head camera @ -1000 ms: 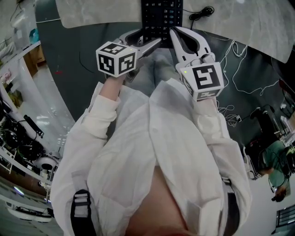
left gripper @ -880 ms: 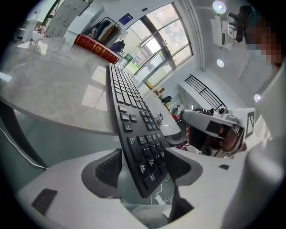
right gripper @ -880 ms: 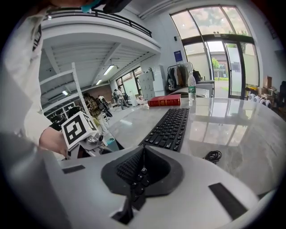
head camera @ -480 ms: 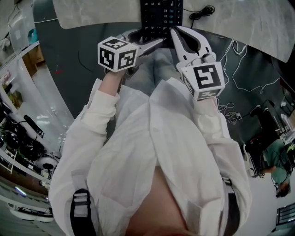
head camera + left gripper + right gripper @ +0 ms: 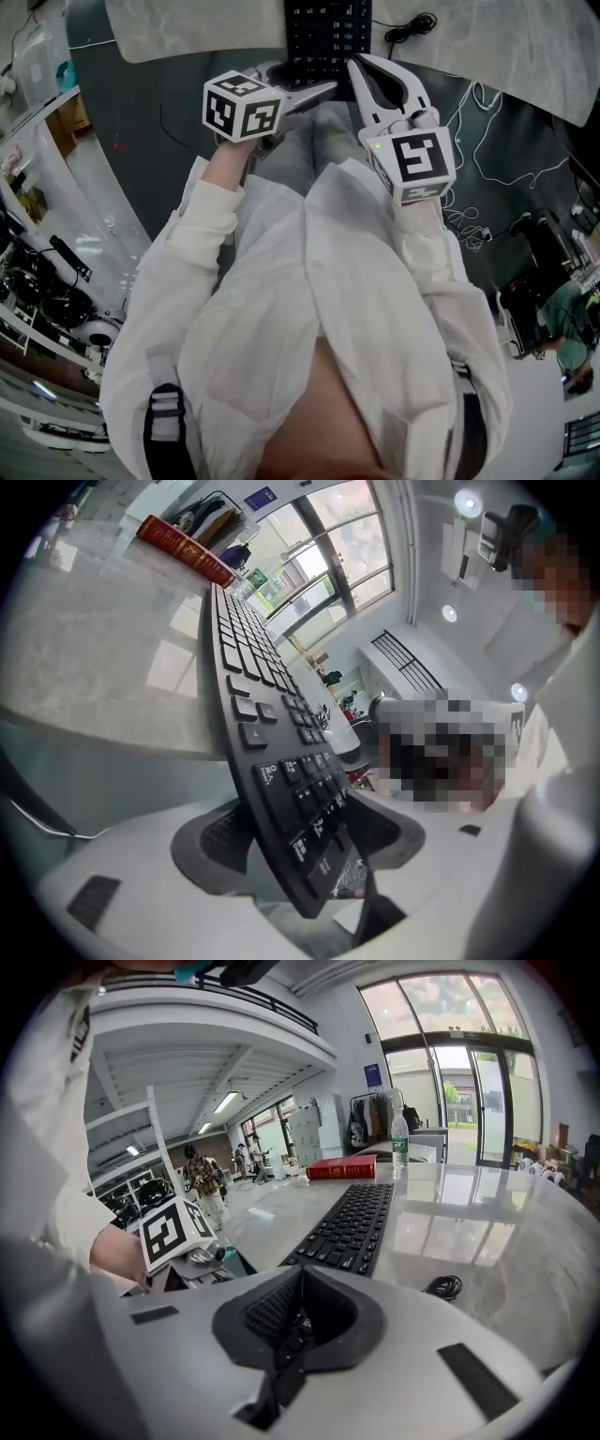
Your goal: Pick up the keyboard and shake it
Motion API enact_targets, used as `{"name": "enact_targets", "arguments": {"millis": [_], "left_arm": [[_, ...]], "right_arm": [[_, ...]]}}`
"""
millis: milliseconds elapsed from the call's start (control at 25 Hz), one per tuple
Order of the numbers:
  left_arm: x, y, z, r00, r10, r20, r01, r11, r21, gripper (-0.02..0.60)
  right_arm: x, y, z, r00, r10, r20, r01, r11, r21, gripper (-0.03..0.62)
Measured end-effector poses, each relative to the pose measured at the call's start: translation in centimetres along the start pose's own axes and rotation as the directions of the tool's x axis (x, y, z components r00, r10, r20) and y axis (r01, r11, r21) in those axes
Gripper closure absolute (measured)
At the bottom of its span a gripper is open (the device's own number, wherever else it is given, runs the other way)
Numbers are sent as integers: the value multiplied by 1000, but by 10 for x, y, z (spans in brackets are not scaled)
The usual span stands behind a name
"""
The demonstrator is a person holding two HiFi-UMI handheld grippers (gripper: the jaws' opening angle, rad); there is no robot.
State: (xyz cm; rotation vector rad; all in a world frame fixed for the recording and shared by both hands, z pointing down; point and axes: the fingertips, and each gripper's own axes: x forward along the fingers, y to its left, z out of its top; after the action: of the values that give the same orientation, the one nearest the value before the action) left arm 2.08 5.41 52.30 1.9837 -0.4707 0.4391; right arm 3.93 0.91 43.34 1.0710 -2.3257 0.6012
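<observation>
- The pale, marble-patterned stone table (image 5: pixel 187 37) is spanning the top of the head view, with its near edge running just above both grippers.
- The long black computer keyboard (image 5: pixel 323 37) is lying at top centre of that view, pointing away from the person. Its near end is jutting out past the table edge. It looks to be resting flat on the table, so I judge the lift not yet made.
- The left gripper (image 5: pixel 323 87) is reaching in from the left toward that overhanging end and is grasping it. In the left gripper view the number-key end is sitting between the two pads, which are pinching it on the key face and the underside.
- The right gripper (image 5: pixel 353 64) is hovering at the keyboard's near right corner with its jaws clenched together on nothing. In the right gripper view the keys are lying beyond the tips, not between them.
- The step in hand appears to be securing the hold before the pick-up, with only one gripper gripping.
- The next move is calling for raising the near end clear of the table. A long board held at one end will be levering hard, so a firm clamp is needed, or the right jaws parting to take the other corner.
- The small coiled black cable (image 5: pixel 412 23) at upper right may be tugging if it belongs to the keyboard.
</observation>
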Motion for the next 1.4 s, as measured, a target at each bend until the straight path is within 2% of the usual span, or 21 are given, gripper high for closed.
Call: {"name": "enact_targets", "arguments": {"millis": [320, 680, 1080, 1400], "left_arm": [[3, 0, 1, 999, -40, -2, 40, 999, -15, 293], [3, -3, 2, 997, -71, 14, 70, 997, 19, 336], [2, -6, 3, 995, -91, 51, 87, 994, 64, 341], [2, -6, 4, 992, -106, 71, 99, 990, 97, 341]], "right_arm": [[1, -2, -3, 1000, -1, -2, 1, 1000, 6, 565], [0, -4, -9, 1000, -3, -17, 3, 1000, 5, 565], [3, 1, -9, 1000, 11, -15, -12, 1000, -15, 565], [6, -13, 0, 1000, -13, -8, 12, 999, -51, 565]]}}
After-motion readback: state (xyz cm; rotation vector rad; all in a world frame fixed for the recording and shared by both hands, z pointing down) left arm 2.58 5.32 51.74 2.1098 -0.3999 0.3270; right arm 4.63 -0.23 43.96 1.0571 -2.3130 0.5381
